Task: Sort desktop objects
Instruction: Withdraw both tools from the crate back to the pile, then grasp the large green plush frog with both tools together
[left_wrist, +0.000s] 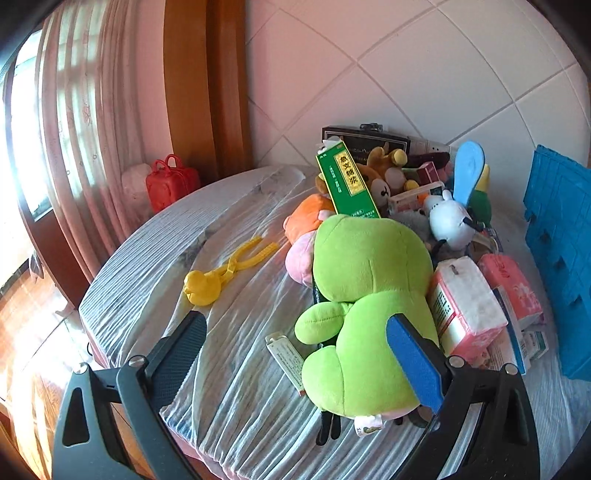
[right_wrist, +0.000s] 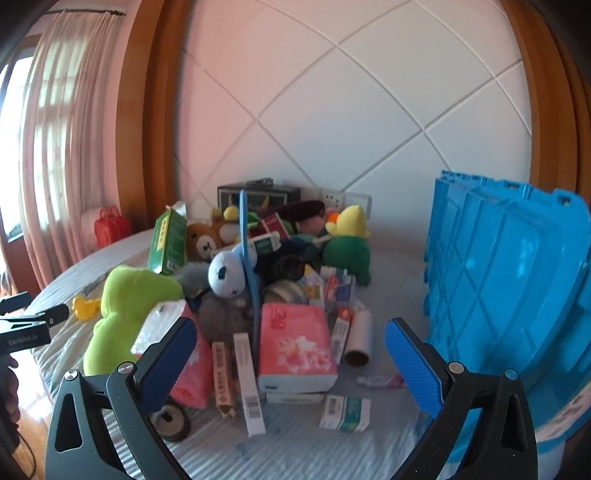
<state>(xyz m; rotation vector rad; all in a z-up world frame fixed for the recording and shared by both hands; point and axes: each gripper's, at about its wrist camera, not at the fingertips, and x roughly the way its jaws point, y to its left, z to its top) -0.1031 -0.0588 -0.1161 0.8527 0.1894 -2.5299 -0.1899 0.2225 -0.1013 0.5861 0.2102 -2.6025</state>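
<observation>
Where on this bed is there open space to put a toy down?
Bare sheet lies left of the green plush, around the yellow duck tongs, toward the red case. A narrower strip runs between the pile and the blue crate. The middle is crowded with plush toys, boxes and the pink tissue pack.

A round table under a striped grey cloth carries a heap of plush toys and boxes, 1 yellow duck-shaped clamp lying apart, and a blue crate.

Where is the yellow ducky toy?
In the left wrist view, the yellow duck tongs lie alone on the striped sheet, left of the lime green frog plush and apart from the pile.
</observation>
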